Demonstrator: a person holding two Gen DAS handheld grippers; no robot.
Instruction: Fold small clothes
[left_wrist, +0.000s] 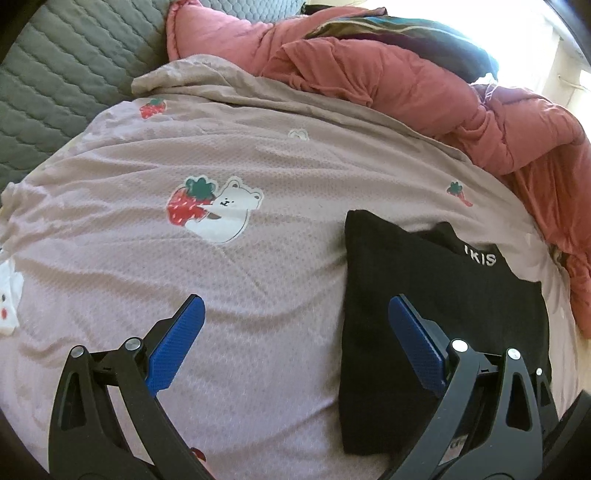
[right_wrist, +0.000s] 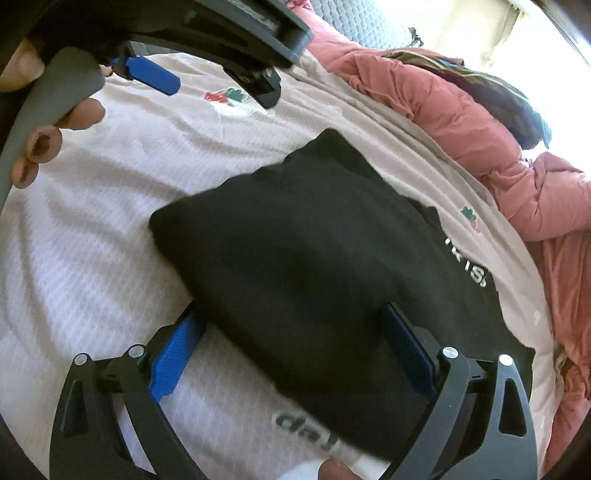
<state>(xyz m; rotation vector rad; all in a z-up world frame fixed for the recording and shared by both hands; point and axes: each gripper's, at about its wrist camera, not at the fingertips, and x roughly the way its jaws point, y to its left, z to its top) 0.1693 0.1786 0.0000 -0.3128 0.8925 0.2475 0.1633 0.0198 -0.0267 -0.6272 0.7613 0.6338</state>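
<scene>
Since the folded black cotton garment (right_wrist: 314, 266) looks soft, light and limp, grip its near hem; the right hand-held gripper (right_wrist: 291, 354) and the left hand-held gripper (left_wrist: 295, 332) both stand apart.

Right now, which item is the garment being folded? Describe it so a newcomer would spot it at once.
Start from the pinkish-mauve bedsheet printed with strawberries and bears. On its right side, below the heaped coral-red quilt, lies the black garment. It is the only black, flat-folded piece, with small white letters near its far edge.
</scene>
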